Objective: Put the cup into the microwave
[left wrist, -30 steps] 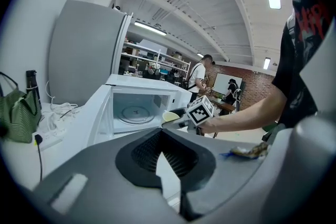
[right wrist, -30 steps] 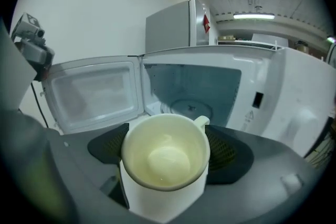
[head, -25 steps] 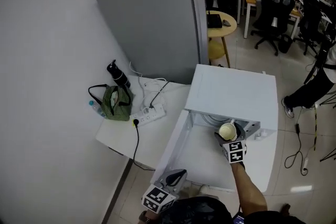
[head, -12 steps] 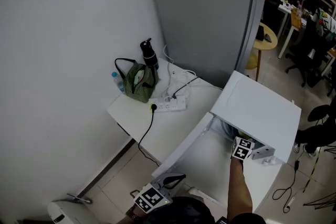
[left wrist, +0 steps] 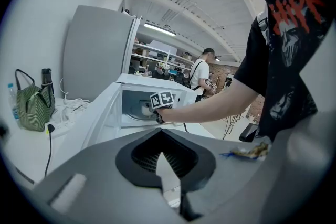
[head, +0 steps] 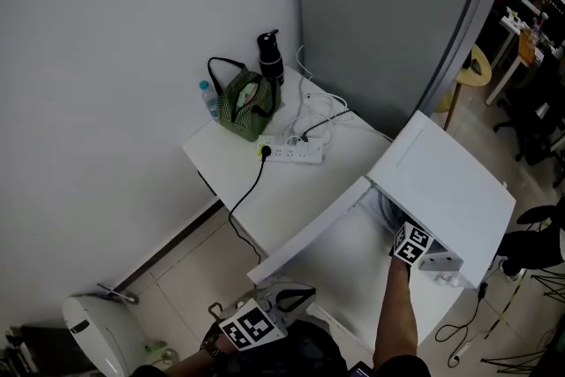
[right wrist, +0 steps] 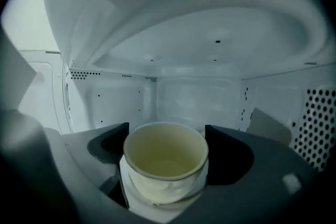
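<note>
Setting was pantry corner of open-plan office or lab. Microwave and power strip sat on white table against bare wall; tall grey refrigerator stood beside. Green lunch bag and black flask lay by wall. Beyond were dark office chairs and pale tiled floor. Left gripper view showed stocked shelving, strip light, and exposed ceiling beams.
</note>
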### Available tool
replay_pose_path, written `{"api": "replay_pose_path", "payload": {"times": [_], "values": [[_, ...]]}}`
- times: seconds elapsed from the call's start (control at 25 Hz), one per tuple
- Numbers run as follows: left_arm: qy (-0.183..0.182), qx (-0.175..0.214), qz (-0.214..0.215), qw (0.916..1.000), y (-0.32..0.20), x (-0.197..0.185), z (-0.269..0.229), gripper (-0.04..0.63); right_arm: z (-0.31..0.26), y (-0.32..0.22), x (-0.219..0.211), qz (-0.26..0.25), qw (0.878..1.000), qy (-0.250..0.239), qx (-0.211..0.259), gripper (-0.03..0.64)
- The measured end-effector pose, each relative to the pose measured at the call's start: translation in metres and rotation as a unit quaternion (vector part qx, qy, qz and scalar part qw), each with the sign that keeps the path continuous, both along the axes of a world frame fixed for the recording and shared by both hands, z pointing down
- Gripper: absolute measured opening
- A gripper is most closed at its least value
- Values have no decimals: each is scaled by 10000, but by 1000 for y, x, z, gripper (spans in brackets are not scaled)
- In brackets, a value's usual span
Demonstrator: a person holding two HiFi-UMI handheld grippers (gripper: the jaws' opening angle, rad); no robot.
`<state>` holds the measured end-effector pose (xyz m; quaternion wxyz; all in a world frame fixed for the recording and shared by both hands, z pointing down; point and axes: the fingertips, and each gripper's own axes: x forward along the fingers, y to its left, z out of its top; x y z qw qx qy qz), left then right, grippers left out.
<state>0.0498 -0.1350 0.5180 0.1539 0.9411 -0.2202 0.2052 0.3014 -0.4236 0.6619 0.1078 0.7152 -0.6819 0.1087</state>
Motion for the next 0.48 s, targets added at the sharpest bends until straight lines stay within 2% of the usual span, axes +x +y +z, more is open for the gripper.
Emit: {"api": "replay_pose_path", "payload": {"times": [0.2, 0.32, 0.4, 0.48], "values": [[103, -32, 138, 9998, 0, 4, -2, 2, -6, 32, -7, -115, 9991, -397, 106, 445], [244, -22, 342, 9991, -4, 10, -6, 2, -23, 66, -14, -164, 9996, -208, 114, 427], [332, 0, 561, 9979, -6, 15, -9, 2, -41, 91, -24, -244, 9996, -28, 147, 379], [426, 30, 796, 9959, -7, 22, -13, 2, -62, 113, -33, -227, 9995, 19, 203, 361]]}}
